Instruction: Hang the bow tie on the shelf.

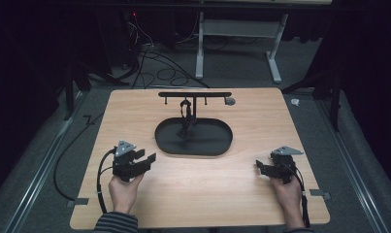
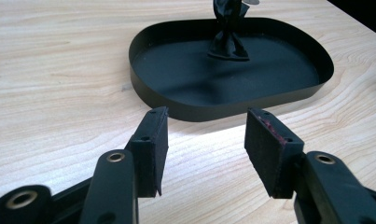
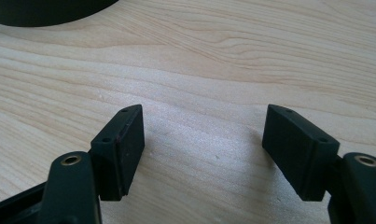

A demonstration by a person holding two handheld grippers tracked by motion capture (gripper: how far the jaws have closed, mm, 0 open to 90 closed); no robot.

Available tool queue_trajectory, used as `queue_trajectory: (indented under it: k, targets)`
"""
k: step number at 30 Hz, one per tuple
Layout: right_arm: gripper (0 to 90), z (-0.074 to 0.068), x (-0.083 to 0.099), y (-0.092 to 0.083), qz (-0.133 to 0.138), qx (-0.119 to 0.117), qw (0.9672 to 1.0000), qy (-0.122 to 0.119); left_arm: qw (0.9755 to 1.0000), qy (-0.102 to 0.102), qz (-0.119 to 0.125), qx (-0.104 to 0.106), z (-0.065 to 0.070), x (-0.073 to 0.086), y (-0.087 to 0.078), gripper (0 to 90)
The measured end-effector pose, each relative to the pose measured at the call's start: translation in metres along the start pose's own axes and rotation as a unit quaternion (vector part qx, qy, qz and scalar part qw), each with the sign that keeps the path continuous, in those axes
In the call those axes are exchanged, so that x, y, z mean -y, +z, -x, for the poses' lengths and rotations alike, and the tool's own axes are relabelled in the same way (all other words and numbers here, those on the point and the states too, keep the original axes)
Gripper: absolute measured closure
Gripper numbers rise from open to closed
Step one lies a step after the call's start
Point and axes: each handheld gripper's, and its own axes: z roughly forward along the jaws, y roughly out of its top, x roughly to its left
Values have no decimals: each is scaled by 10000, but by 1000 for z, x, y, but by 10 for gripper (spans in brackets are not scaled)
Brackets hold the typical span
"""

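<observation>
The left hand-held gripper (image 1: 145, 158) and the right hand-held gripper (image 1: 259, 167) rest low over the bench (image 1: 135, 111) near its front edge, one toward each front corner, jaws apart and holding nothing. The black oval tray (image 1: 217, 145) sits mid-bench toward the far edge, carrying a T-shaped stand (image 1: 194, 94) from which a dark bundled item (image 1: 186, 114) hangs down to the tray floor. Judging by this, the work has not begun: nothing is gripped, and the reach to the hanging item remains
</observation>
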Motion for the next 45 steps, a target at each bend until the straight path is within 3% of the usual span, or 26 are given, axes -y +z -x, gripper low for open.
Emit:
queue_trajectory:
  k: [26,45]
  targets:
    - [311,0,0,0,0,-2,10000,2,9995,-111,-274,76,5,18,17,496]
    - [311,0,0,0,0,-2,10000,3,9990,-72,-434,100,10,31,30,488]
